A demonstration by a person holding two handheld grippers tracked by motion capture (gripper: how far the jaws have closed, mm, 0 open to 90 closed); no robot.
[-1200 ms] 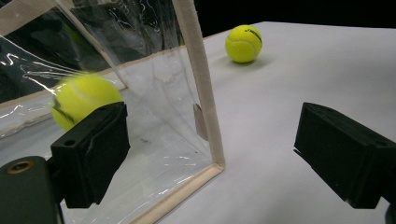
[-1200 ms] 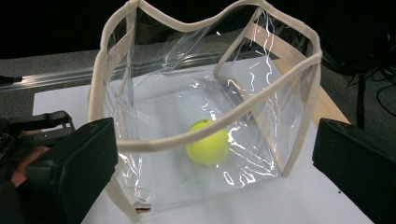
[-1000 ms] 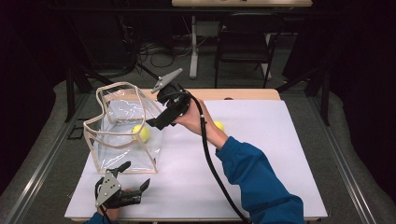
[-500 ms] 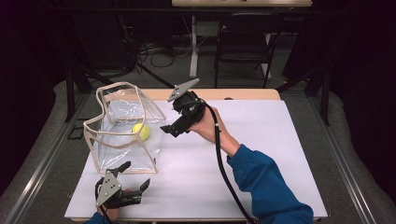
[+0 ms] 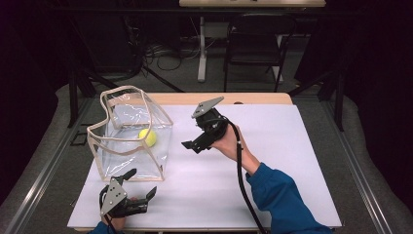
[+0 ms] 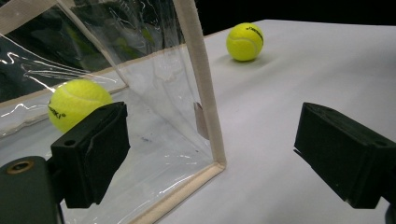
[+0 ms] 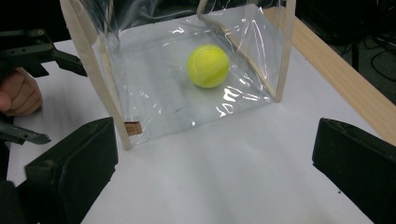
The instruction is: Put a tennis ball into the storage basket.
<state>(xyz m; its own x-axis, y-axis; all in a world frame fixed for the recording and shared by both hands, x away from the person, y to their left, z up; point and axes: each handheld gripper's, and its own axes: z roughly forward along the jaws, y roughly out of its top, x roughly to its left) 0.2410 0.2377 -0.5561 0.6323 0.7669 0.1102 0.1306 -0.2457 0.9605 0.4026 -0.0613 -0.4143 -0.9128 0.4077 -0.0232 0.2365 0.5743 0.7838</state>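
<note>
Tennis balls are the work here, and we see two of them. One tennis ball (image 5: 147, 137) already lies on the floor of the clear bag (image 5: 117, 146), which stands open near the left side of the white table top (image 5: 292, 170). The second ball (image 6: 244, 41) rests on the bare table beyond the bag's corner, as the left gripper view shows it.

We judge the ball to be light, springy and covered with felt, so the pads should not slip on it, but it rolls easily when it is pushed. It is best to take it across its middle, with one jaw on each side, and to close gently. The bag is soft thin plastic with cloth edges; it looks easy to tip or to crush, so we would keep away from its walls.

Our right gripper (image 5: 189, 145) hangs in the air just beside the bag, with the jaws wide apart and nothing between them. Our left gripper (image 5: 141, 192) rests low at the near edge of the table, in front of the bag, also wide open and empty.

The table top is smooth, flat and white, with a wooden strip along the far edge. Behind it the room is dark, with a chair (image 5: 253, 48), cables on the floor and black curtains.
</note>
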